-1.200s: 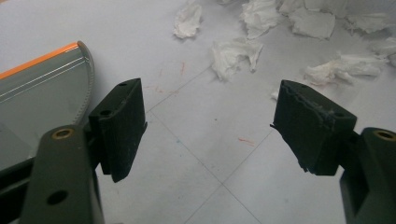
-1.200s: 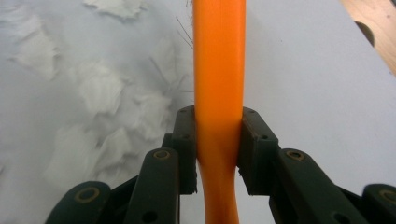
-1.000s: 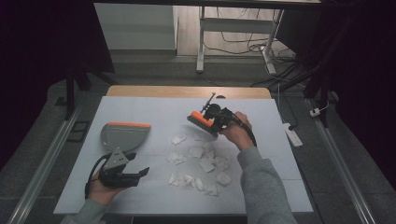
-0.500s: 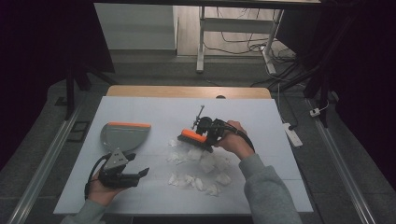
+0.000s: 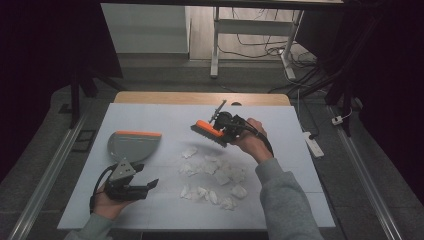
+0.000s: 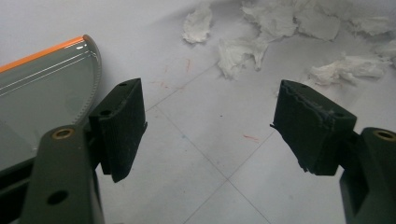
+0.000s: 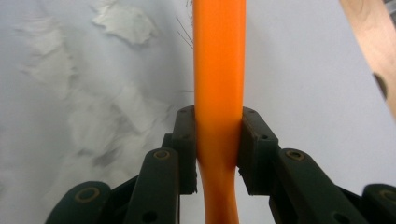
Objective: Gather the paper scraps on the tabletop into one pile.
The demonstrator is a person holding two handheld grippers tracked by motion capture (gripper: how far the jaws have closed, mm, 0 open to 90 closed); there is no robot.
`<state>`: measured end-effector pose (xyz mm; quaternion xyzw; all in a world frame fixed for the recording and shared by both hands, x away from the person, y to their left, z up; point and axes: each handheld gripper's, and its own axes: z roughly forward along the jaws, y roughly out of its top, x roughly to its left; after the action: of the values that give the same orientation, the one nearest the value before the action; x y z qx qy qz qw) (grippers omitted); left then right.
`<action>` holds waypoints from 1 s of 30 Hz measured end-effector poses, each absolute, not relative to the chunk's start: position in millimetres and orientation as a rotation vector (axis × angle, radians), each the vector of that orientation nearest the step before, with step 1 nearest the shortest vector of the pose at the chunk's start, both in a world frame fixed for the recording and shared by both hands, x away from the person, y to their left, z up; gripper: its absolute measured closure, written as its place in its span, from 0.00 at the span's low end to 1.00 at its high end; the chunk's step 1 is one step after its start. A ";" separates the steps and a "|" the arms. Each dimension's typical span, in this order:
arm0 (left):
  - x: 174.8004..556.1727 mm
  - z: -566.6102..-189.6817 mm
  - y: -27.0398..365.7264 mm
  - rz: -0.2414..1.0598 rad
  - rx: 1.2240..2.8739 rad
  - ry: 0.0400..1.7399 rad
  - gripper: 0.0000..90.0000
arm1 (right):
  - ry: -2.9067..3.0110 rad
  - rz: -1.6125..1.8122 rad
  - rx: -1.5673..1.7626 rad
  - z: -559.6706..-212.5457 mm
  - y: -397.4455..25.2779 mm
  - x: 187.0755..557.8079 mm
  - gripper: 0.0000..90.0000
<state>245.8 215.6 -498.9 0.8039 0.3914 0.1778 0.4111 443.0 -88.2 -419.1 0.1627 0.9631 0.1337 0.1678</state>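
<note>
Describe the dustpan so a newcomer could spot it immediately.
On the white table, look left of the scattered white paper scraps. The flat grey plastic dustpan lies beyond the open left gripper; its straight orange lip marks it out.

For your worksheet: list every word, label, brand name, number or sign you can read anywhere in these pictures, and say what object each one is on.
There is no readable text in any of the views.
Brush, held in the right gripper: plain orange, no label.
Dustpan: grey with an orange edge, no print to be seen.
Paper scraps: blank white.
Table mat: faint red marks in the left gripper view, not letters.
Left gripper: no markings.
</note>
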 end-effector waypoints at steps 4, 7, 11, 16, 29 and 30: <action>245.2 -498.5 217.3 0.446 2.011 0.989 0.29 | 2.761 0.307 0.427 -432.2 -72.4 462.1 0.79; 246.2 -499.5 219.8 0.441 2.008 0.995 0.29 | 2.788 0.272 0.395 -441.5 -61.5 468.0 0.79; 245.9 -500.2 222.1 0.451 1.998 1.012 0.29 | 2.813 0.213 0.316 -447.6 -51.4 460.4 0.79; 244.1 -499.0 223.7 0.463 1.989 1.022 0.29 | 2.845 0.147 0.199 -449.9 -45.3 437.8 0.79; 243.8 -499.3 223.3 0.465 1.995 1.026 0.29 | 2.767 0.334 0.260 -414.7 -83.6 409.3 0.79; 244.0 -499.3 223.6 0.464 1.995 1.027 0.29 | 2.748 0.346 0.293 -411.6 -86.8 409.3 0.79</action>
<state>244.0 223.6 -499.3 0.7933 0.4082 0.1844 0.4124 409.3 -86.8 -411.6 0.1037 0.9711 0.1222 0.1771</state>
